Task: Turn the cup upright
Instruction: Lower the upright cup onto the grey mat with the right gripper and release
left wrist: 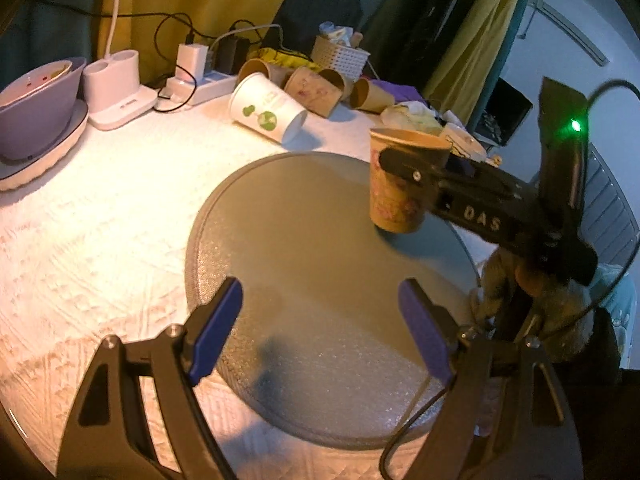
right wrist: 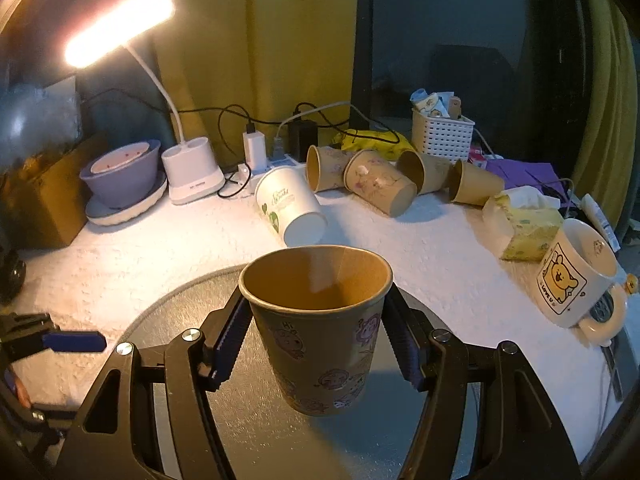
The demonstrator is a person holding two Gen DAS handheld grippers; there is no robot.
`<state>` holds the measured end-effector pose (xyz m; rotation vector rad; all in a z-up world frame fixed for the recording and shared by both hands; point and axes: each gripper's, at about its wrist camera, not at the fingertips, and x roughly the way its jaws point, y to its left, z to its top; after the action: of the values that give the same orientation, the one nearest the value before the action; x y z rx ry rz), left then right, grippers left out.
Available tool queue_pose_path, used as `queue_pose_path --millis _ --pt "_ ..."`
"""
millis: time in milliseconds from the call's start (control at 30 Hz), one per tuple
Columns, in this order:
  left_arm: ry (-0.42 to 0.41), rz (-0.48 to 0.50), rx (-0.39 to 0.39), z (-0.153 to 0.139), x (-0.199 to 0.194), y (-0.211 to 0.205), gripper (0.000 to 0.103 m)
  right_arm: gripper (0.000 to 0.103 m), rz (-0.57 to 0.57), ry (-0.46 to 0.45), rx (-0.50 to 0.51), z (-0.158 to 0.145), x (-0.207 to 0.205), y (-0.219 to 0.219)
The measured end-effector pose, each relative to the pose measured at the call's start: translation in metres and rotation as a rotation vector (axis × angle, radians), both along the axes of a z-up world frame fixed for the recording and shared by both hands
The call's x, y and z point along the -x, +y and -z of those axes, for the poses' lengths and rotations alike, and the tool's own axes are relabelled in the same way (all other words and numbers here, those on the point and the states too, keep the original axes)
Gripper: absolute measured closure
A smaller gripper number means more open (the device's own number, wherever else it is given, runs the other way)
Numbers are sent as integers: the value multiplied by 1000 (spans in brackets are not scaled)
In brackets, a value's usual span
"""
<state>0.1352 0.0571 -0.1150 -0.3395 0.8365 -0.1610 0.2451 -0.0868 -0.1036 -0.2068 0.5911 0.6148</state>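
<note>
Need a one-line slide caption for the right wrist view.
Right tool grips an upright brown paper cup over the round grey mat, with more cups lying tipped behind.

Your occlusion list:

- Brown printed paper cup (right wrist: 320, 340): both side walls under the rim are covered by the right gripper (right wrist: 316, 344) and its blue ribbed pads (right wrist: 230, 340); you cannot tell whether they press the paper or only flank it.
- Same cup from the left wrist: its upper wall is crossed by the black finger.
- Round grey mat (left wrist: 304, 240): its right edge is hidden behind the right gripper's body.
- White cup with green print (right wrist: 289, 208): lettering too small to read.
- White gooseneck lamp (left wrist: 116, 8): head cut off by the top edge.
- White cartoon-bear mug (right wrist: 576, 280): lower handle blurred at the fisheye rim.
</note>
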Motion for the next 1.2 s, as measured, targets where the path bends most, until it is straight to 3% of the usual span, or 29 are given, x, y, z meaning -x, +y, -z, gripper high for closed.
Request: queue_pose_path --millis 500,1200 --pt "24 -12 -15 2 2 -7 21 34 22 -63 68 13 26 -11" --pt "1 -3 -28 -8 32 -20 21 30 103 39 87 24 50 -35"
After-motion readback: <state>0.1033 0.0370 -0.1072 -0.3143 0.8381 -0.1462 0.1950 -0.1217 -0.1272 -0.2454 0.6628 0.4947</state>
